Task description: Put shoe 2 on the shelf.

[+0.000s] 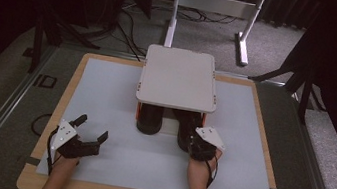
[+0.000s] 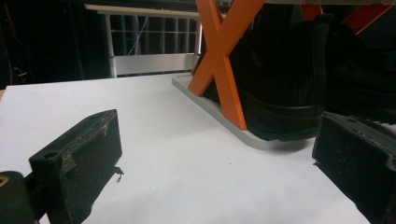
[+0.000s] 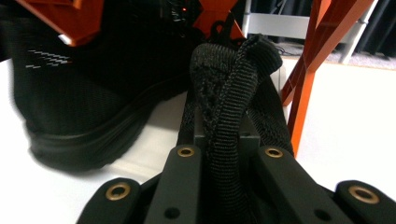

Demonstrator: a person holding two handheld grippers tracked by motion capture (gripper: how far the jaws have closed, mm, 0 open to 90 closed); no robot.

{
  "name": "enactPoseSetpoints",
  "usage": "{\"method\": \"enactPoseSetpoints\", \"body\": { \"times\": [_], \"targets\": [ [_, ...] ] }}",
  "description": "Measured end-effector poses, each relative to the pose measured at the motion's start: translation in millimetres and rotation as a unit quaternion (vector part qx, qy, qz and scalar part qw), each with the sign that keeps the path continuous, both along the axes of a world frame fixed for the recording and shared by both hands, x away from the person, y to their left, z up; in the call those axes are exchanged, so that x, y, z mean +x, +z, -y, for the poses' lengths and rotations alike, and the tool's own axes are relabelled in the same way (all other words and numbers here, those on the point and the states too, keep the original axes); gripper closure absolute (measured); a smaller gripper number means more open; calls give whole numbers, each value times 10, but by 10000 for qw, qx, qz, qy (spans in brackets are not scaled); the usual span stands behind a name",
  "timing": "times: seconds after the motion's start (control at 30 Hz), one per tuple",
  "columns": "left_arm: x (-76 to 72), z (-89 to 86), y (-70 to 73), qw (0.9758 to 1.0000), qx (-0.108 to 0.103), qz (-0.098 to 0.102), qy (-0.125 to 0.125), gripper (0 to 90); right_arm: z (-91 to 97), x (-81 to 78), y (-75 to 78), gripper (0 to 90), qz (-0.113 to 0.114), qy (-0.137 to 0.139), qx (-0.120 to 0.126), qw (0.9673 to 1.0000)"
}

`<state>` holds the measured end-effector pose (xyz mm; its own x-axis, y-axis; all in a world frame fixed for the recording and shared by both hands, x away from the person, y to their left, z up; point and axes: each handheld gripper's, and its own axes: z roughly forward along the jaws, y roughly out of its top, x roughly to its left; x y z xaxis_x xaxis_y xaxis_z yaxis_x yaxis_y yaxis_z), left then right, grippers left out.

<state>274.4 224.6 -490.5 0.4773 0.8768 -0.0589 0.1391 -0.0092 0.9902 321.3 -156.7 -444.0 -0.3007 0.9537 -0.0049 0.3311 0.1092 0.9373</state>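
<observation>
Two black knit shoes sit under a low white shelf board (image 1: 179, 78) on orange X-shaped legs (image 2: 219, 56), one shoe nearer each hand.

Right gripper (image 1: 200, 147): fingers clenched on the black woven heel loop (image 3: 229, 116) of the right-hand shoe (image 1: 187, 127); in the right gripper view the strap runs straight up between the two fingers, pinched flat. The shoe's body lies just beyond the fingertips, its heel at the shelf's front edge. The left-hand shoe (image 3: 79, 98) stands to the fingers' left, close by.

Left gripper (image 1: 83, 140): fingers (image 2: 81, 158) released, spread wide, nothing between them; it rests low over the white tabletop (image 1: 105, 100), well short of the left-hand shoe's toe ahead.

Risks, as judged:
- Loop is thin and soft. A quick pull could slide it through the fingers, dropping the shoe partway out.
- An orange leg stands just right of the loop. Dragging at an angle could snag the shoe's collar on it and shift or tip the whole rack.
- Lifting before the shoe clears the board could knock the board from below.
- The neighbouring shoe is close enough to be dragged along.
- The shoe would hang and swing from one loop; a second hold by the idle left fingers would steady it.
</observation>
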Motion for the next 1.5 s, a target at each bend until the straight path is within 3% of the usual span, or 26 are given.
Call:
{"method": "enactPoseSetpoints", "body": {
  "times": [0.47, 0.67, 0.73, 0.83, 0.9, 1.07, 1.1, 1.27, 1.5],
  "targets": [
    [-2, -5, -1, 10000, -14, 2, -15, 17, -102, 376, -89, 837, -104, -238, 137, 9996],
    [-3, -4, -1, 10000, -13, 1, -18, 17, -106, 432, -87, 831, -71, -210, 81, 9997],
    [-3, -5, -1, 10000, -14, 5, -23, 17, -88, 428, -84, 783, -91, -125, 181, 9997],
    [-3, -6, -1, 10000, -18, 8, -21, 17, -26, 431, -55, 607, -178, 124, 445, 9988],
    [-2, -6, -1, 10000, -22, 0, -20, 17, 25, 381, 20, 472, -61, 240, 474, 9986],
    [-2, -6, -1, 10000, -23, 0, -17, 17, 93, 305, 128, 340, 124, 356, 474, 9982],
    [-2, -6, -1, 10000, -26, -2, -15, 17, 120, 287, 163, 259, 44, 393, 467, 9981],
    [-1, -8, -1, 10000, -35, -6, -12, 17, 256, 184, 266, 188, 30, 702, 490, 9963],
    [-1, -10, -1, 10000, -41, -8, -9, 17, 478, 29, 327, 164, 198, 774, 489, 9956]
  ]
}}
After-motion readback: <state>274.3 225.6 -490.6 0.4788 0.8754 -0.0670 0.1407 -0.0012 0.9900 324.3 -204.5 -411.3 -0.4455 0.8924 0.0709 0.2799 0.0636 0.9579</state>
